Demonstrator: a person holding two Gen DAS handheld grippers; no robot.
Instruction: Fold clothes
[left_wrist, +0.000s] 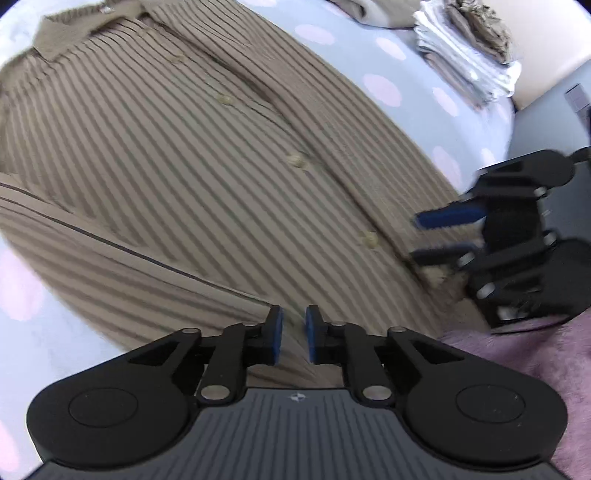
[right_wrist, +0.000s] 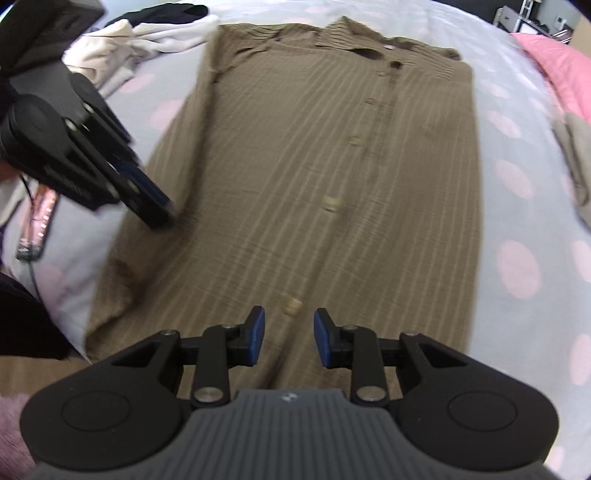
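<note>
Motion blur smears the striped shirt (right_wrist: 317, 184), hem hidden behind the right gripper (right_wrist: 289, 338), which gapes empty. Left gripper (left_wrist: 294, 334), narrowly parted, holds nothing. Only its view shows the folded stack (left_wrist: 469, 55).

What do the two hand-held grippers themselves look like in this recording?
Both are alike: the left hand-held gripper and right hand-held gripper have matte black bodies, a grey ribbed centre plate with a small round emblem, two round black discs at the sides, black linkage arms with silver pivot pins, and blue pads on the fingers. No cables or sleeves show clearly.
</note>
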